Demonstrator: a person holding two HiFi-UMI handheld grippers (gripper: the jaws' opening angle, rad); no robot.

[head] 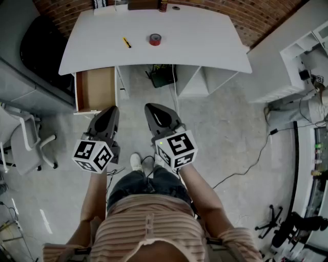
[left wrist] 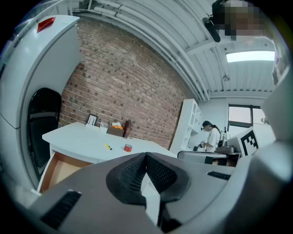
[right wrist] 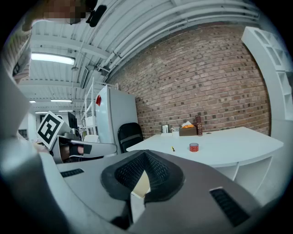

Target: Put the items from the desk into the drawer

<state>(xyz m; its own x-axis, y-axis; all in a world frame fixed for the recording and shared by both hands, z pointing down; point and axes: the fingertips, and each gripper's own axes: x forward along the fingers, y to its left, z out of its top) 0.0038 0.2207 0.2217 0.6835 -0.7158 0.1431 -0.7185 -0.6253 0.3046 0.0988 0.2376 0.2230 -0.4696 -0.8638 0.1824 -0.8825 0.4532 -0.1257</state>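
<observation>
A red tape roll [head: 155, 39] and a small yellow tool [head: 126, 43] lie on the white desk [head: 195, 46]. The desk's wooden drawer [head: 95, 88] stands pulled out at its left end and looks empty. Both grippers hang well short of the desk, above the floor. My left gripper [head: 110, 113] is shut with nothing in it, just in front of the drawer. My right gripper [head: 156, 111] is shut and empty too. The tape roll [left wrist: 128, 147] [right wrist: 194, 147] and the yellow tool [left wrist: 107, 146] [right wrist: 173, 149] show far off in both gripper views.
A box and a dark can [head: 163, 6] stand at the desk's back edge. A black bag [head: 161, 77] and cables lie under the desk. An office chair [head: 23, 148] is at the left, white shelving [head: 302, 56] at the right. A person [left wrist: 211, 135] stands far back.
</observation>
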